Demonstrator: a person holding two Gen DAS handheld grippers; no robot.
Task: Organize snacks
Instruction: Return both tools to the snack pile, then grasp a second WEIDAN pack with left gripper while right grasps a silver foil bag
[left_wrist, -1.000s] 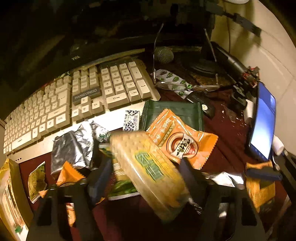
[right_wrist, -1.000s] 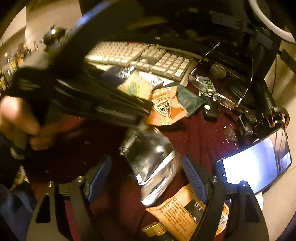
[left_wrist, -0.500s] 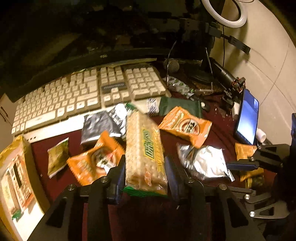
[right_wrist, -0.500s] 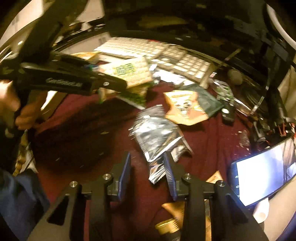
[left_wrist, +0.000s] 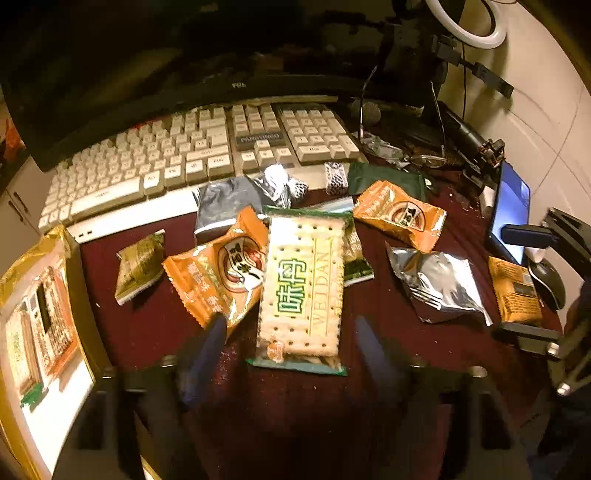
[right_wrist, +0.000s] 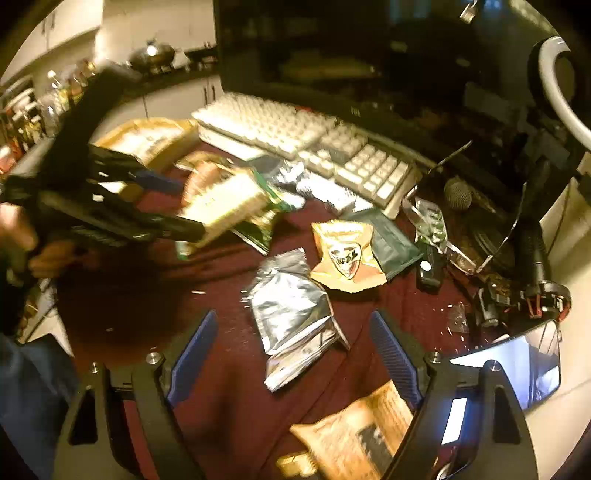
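- Spreading wide, the left tool (left_wrist: 288, 332) has let go of the cracker pack (left_wrist: 303, 291), which half a second ago sat pinched between its narrowed fingers; the fingers now stand blurred on either side of the pack with clear gaps.
- The pack lies flat on the red desk (left_wrist: 147, 325), long axis running away from the tool, its near sealed end between the fingertips, its far end overlapping an orange snack bag (left_wrist: 218, 273) and a green packet.
- I judge this placement finished: one snack set down in the cluster, the tool free for another.
- The right tool (right_wrist: 291, 354) is also released, having widened from a narrow gap; nothing is held.
- A silver foil bag (right_wrist: 291, 314) lies between and just ahead of its blue pads, apart from both, likely the next pick.
- Beyond sit a second orange bag (right_wrist: 345, 254), a dark green pouch, then the keyboard (right_wrist: 295, 136).
- A brown packet (right_wrist: 362, 435) lies under the right finger.
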